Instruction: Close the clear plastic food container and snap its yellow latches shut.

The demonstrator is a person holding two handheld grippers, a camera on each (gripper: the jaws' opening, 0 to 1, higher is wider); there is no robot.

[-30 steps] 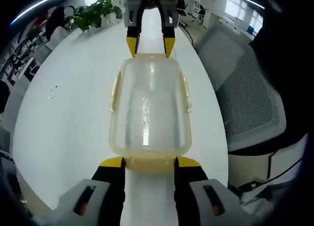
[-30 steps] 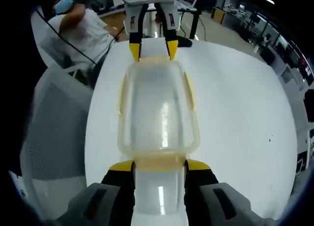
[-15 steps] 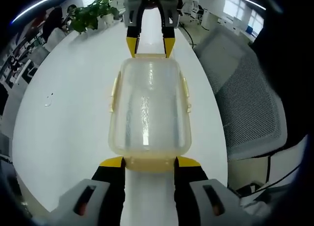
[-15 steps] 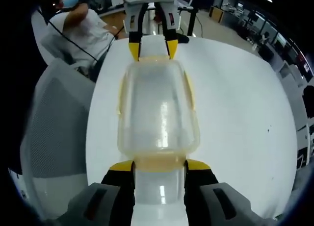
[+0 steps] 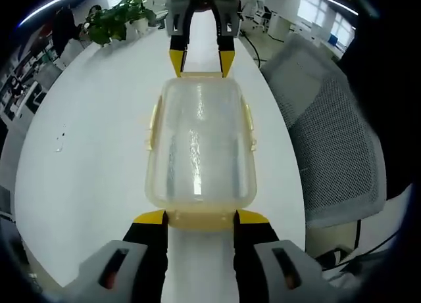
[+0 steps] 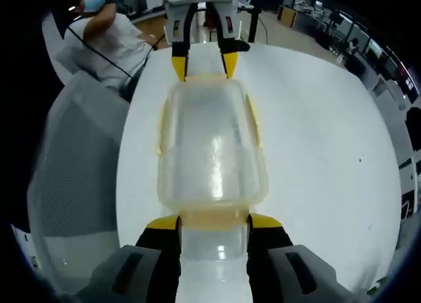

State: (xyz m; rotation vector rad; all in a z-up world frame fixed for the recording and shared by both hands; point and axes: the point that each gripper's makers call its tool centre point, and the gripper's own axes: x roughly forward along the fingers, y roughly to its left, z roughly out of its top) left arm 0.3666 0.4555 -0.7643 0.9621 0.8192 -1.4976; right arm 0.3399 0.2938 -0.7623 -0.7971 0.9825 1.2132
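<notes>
Opposed close views, both facing shared container (image 5: 200, 145), table (image 5: 92, 152)

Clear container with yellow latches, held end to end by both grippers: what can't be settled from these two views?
- End latches: in the left gripper view the left gripper covers the near end of the container; the right gripper covers the far end.
- Side latches: seen edge-on in the right gripper view, so snapped or loose cannot be told.
- Lid seating: hazy plastic hides the seam.
- Underside: hidden against the white table.
</notes>
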